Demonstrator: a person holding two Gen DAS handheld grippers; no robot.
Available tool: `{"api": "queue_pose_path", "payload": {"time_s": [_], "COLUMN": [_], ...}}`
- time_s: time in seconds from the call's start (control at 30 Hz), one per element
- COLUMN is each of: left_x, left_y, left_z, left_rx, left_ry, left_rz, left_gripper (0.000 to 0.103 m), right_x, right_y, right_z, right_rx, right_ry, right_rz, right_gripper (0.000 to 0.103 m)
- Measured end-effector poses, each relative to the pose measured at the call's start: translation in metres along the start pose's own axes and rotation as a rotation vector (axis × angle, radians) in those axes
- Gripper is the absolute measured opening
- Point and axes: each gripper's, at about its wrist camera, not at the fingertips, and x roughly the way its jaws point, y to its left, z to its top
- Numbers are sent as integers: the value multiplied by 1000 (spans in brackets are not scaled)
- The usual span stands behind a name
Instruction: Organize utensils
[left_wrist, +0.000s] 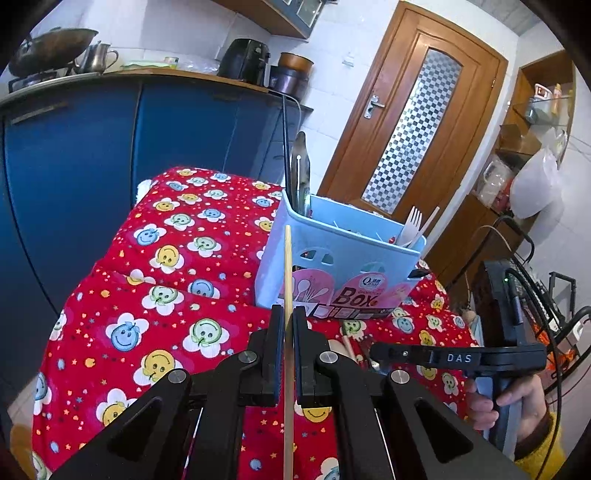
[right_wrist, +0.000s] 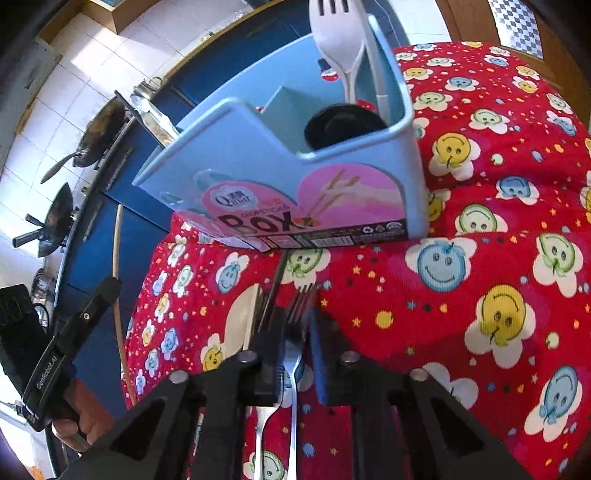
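Observation:
A light blue utensil box (left_wrist: 343, 254) with a pink label stands on the red smiley-face cloth (left_wrist: 177, 258). A white plastic fork (left_wrist: 413, 225) and metal tongs (left_wrist: 301, 166) stick out of it. My left gripper (left_wrist: 289, 325) is shut on a wooden chopstick (left_wrist: 287, 266), held upright in front of the box. My right gripper (right_wrist: 293, 332) is low over the cloth before the box (right_wrist: 280, 147), its pads closed on the neck of a metal fork (right_wrist: 301, 299) that lies flat. It also shows in the left wrist view as the right gripper (left_wrist: 375, 354), held by a hand.
Beside the fork lie a pale flat utensil (right_wrist: 240, 321), a thin black stick (right_wrist: 277, 277) and another metal handle (right_wrist: 264, 424). Blue cabinets (left_wrist: 74, 166) with pans stand behind the table. A wooden door (left_wrist: 413, 122) and shelves are at the right.

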Motion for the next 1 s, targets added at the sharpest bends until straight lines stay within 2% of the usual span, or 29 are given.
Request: {"api": "queue_pose_path", "payload": {"time_s": [0.17,0.27,0.57,0.73,1.0], "left_x": [-3,-5,-10,-9,-6], "left_y": [-1,-6,-20,-29,-43], "left_z": [2,4,19,37,73], "left_rx": [-26,-28,-13,10,42], "left_ry": [-11,-24,-84,-142,-230], "left_rz": [-90,-113,-126,-126,-120], "left_gripper": [4,4,4,4,4], "right_x": [-15,-30,-81,-108,-135], "right_y": [9,15,38,44,48], "right_z": [-6,-10,-22,-19,2], "right_rx": [-60,-81,-129,-137,-114], "right_ry": [-64,-120,-356,-490,-603], "right_rz": [21,35,71,88,109], "right_gripper": [7,6,3,3,3]}}
